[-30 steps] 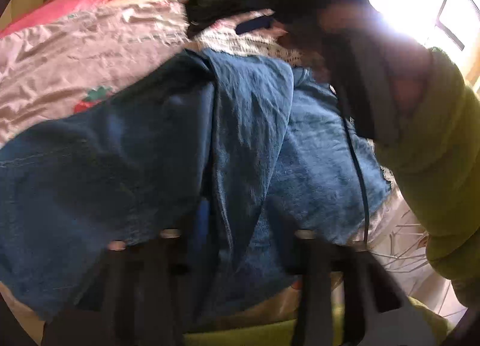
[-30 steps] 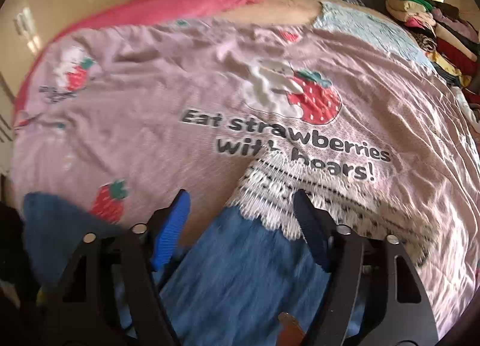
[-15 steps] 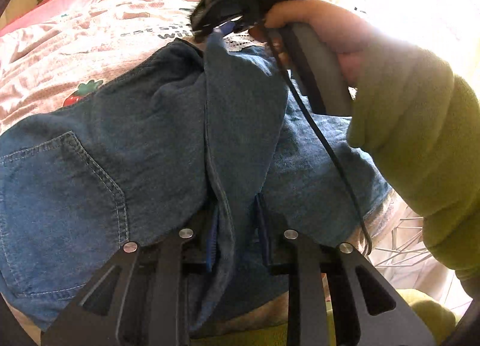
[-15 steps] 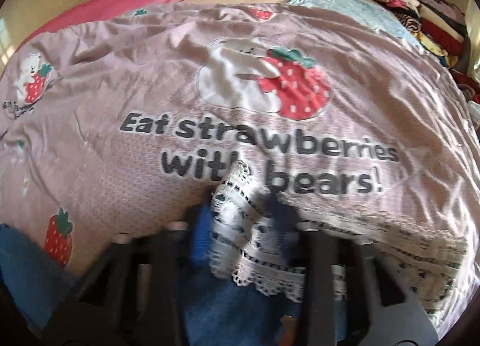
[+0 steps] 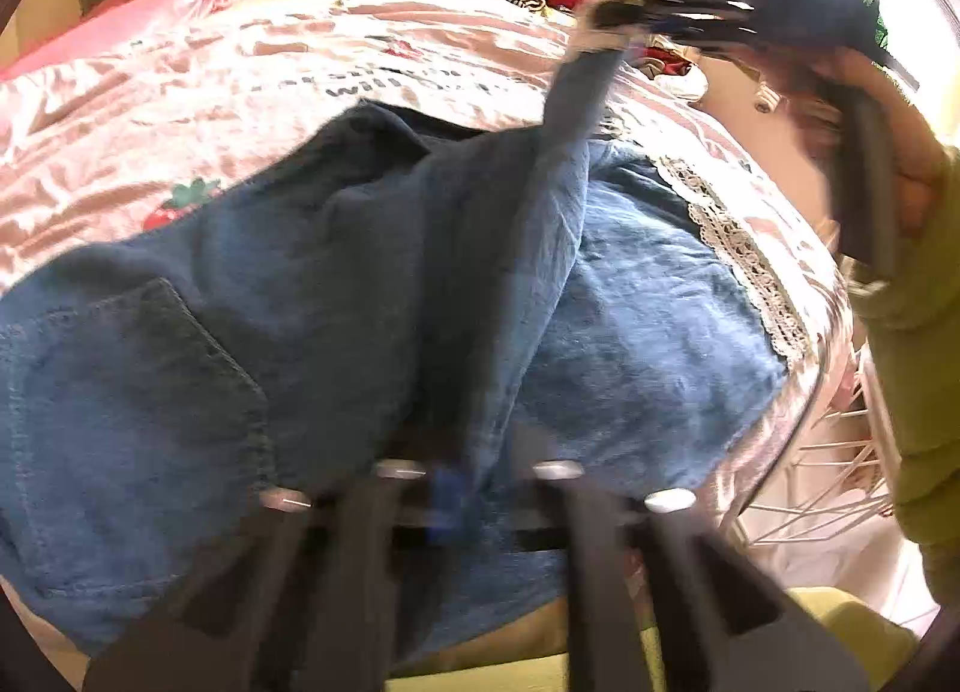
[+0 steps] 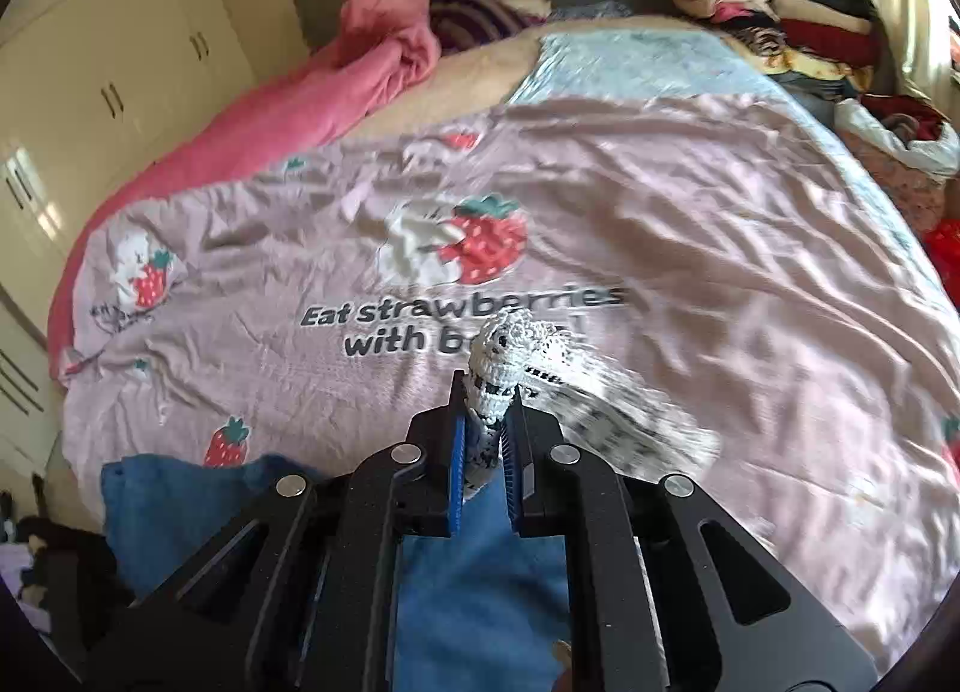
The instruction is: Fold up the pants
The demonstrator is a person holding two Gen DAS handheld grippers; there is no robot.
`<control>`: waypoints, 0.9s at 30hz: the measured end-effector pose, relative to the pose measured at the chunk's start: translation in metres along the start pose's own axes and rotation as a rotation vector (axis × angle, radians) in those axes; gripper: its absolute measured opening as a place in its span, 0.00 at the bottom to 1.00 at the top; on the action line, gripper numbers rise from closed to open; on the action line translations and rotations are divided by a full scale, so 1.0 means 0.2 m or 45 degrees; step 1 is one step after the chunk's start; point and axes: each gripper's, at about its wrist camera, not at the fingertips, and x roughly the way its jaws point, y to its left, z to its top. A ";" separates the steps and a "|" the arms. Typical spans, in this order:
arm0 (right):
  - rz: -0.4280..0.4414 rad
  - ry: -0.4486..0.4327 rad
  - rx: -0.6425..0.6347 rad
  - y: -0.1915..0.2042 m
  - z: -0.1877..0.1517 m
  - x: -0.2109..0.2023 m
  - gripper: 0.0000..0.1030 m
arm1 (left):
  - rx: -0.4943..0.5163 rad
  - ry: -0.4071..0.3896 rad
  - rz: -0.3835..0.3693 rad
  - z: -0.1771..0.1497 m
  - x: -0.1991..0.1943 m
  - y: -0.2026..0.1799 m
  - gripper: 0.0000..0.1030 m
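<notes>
- Pants (image 5: pixel 300 284): blue denim, spread across the near part of the bed, back pocket toward the left of the left wrist view; one leg rises as a taut band toward the upper right.
- Lace hem (image 6: pixel 516 356): white crochet trim at the leg end (a second stretch of it lies flat along the right edge of the denim in the left wrist view).
- Left gripper (image 5: pixel 474 488): blurred, at the bottom of its own view; jaws closed on a raised fold of the pants near the seat.
- Right gripper (image 6: pixel 485 440): jaws clamped on the lace hem and the denim just behind it, holding that leg end clear of the quilt.
- Hand (image 5: pixel 888 110): wraps the right gripper's handle; a green sleeve (image 5: pixel 918 296) runs down the right edge.
- Quilt (image 6: pixel 690 224): pink-mauve, printed with strawberries, bears and lettering; it lies under the pants.
- Pink blanket (image 6: pixel 372 62): bunched at the head of the bed.
- Clothes pile (image 6: pixel 780 2): folded garments stacked at the far right corner.
</notes>
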 end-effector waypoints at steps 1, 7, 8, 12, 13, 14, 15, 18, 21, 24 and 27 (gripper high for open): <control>0.002 -0.012 0.014 -0.02 -0.02 -0.05 0.06 | 0.008 -0.009 0.006 0.00 -0.02 0.00 0.02; 0.023 0.006 0.091 -0.16 -0.24 -0.29 0.06 | 0.044 -0.051 0.003 0.03 -0.11 0.00 0.02; 0.028 0.018 0.095 -0.18 -0.29 -0.32 0.06 | 0.045 -0.057 -0.003 0.02 -0.12 0.00 0.02; 0.031 0.061 0.134 -0.23 -0.48 -0.41 0.06 | 0.062 -0.040 -0.028 -0.02 -0.11 -0.01 0.02; 0.028 0.080 0.141 -0.24 -0.53 -0.42 0.06 | 0.068 -0.034 -0.025 -0.03 -0.10 -0.03 0.02; 0.020 0.106 0.145 -0.25 -0.57 -0.42 0.06 | 0.080 -0.024 -0.019 -0.04 -0.10 -0.03 0.02; 0.019 0.118 0.157 -0.25 -0.62 -0.42 0.06 | 0.091 -0.016 -0.017 -0.06 -0.10 -0.04 0.02; 0.031 0.161 0.214 -0.30 -0.72 -0.40 0.06 | 0.104 0.008 -0.020 -0.09 -0.08 -0.05 0.02; 0.018 0.191 0.242 -0.34 -0.80 -0.39 0.06 | 0.121 0.022 -0.025 -0.10 -0.07 -0.07 0.02; 0.014 0.196 0.255 -0.37 -0.84 -0.40 0.06 | 0.151 0.036 -0.015 -0.12 -0.05 -0.09 0.05; -0.011 0.202 0.254 -0.40 -0.87 -0.41 0.06 | 0.165 0.051 -0.020 -0.13 -0.04 -0.10 0.08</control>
